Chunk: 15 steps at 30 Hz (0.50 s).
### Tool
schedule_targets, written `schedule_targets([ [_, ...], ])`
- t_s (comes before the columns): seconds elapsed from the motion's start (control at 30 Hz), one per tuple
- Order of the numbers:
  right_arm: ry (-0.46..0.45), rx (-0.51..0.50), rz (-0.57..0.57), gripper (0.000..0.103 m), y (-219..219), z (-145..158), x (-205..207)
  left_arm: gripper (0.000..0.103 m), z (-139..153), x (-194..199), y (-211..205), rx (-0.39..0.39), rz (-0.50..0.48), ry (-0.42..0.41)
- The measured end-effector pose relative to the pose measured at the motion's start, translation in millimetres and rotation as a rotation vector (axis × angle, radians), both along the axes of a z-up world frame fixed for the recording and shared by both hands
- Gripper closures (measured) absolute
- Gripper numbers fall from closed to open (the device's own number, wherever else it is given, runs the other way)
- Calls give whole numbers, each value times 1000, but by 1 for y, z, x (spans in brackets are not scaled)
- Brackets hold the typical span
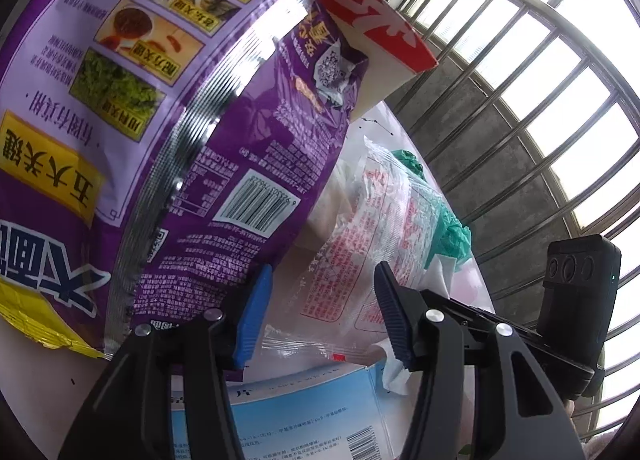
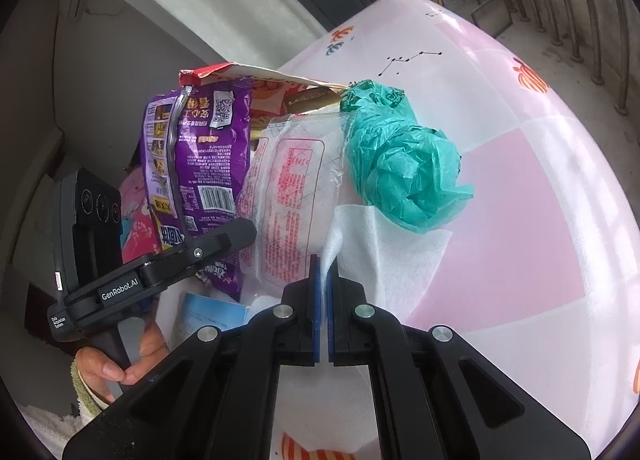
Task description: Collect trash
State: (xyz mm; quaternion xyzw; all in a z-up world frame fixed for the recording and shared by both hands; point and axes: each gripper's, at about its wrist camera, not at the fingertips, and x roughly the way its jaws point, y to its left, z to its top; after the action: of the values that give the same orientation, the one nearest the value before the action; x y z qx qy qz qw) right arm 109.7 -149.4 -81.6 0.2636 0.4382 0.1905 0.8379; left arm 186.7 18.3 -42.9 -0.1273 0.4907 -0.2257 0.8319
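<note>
The trash sits in a pile on the pink and white tablecloth. There is a purple snack bag, a clear wrapper with red print, a crumpled green plastic bag, a white tissue and a red and white carton behind them. A light blue box lies at the near edge.

The right gripper has its jaws closed, and they pinch the edge of the white tissue. The tissue is very light and soft. It bends and could tear if pulled hard, so a grip on a folded part is safer than on a thin corner.

The left gripper has its jaws apart. The purple snack bag lies against the left blue pad, and the clear wrapper sits between the jaws, but nothing is squeezed yet.

The purple bag looks empty, light and shiny, so it may slip. Its crimped seam is the best place to pinch. The clear wrapper is thin and crinkly too and may slide away. The green bag is soft and squashy, so any bunched fold works. The carton looks stiffer, so take it by its edge.
</note>
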Motion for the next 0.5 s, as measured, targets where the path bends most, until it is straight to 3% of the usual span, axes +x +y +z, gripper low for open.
schedule_targets([
  [0.37,9,27,4,102,-11,-8,-1,53,-2,-7,11,-143,-39,43],
  [0.5,12,29,-4,102,-13,-9,3,60,3,-13,10,-139,-55,21],
])
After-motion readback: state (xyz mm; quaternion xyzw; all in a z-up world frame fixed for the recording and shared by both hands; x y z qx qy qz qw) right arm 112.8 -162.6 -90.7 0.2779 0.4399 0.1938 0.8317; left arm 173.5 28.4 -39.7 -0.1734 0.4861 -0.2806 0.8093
